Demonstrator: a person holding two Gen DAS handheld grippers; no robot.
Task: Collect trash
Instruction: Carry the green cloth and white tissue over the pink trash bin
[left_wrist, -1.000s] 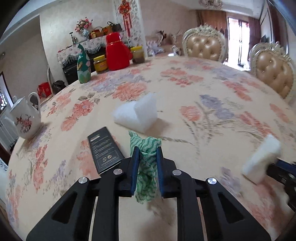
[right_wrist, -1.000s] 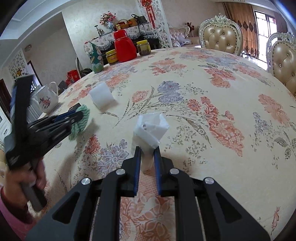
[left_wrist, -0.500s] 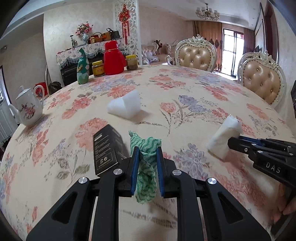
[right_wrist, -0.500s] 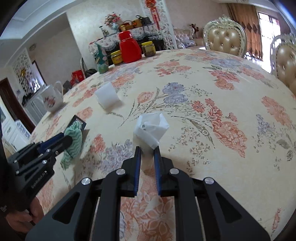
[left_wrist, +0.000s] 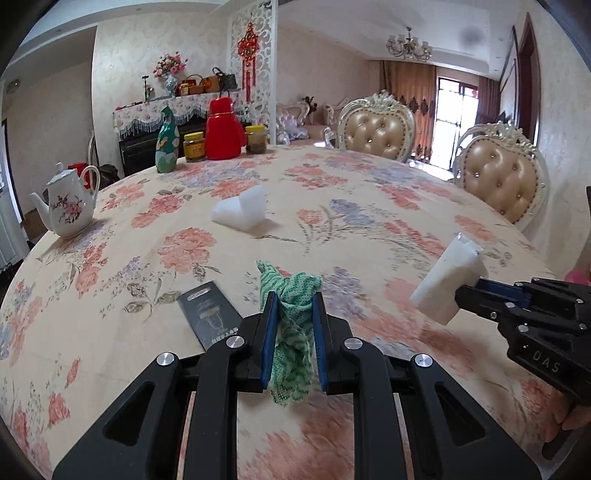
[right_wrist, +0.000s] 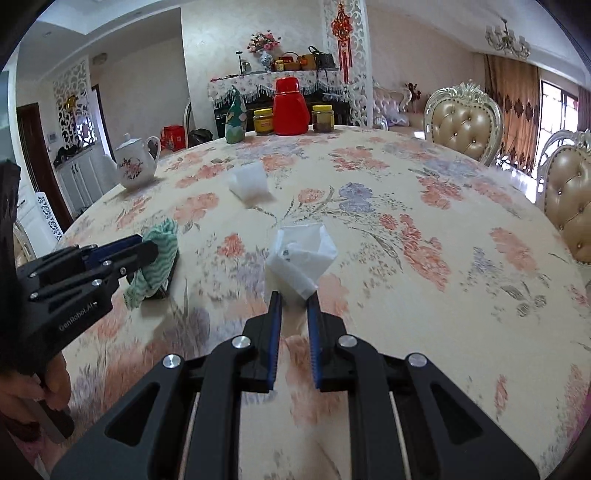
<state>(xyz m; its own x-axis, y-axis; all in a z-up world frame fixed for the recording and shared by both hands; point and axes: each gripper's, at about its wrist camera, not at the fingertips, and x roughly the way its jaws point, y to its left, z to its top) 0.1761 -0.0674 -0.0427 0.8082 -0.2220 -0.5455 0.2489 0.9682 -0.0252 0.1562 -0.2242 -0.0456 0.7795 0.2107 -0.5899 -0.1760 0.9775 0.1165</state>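
My left gripper (left_wrist: 293, 306) pinches a soft green knitted rag (left_wrist: 291, 332), which hangs above the flowered tablecloth (left_wrist: 369, 206). My right gripper (right_wrist: 294, 304) is closed on a crumpled white paper (right_wrist: 301, 258). A folded white foam piece (left_wrist: 240, 214) lies farther on the table.

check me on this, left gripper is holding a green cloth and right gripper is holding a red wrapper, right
Not quite. The left gripper does hold the green cloth, but the right gripper holds a white wrapper, not a red one, as the right wrist view shows.
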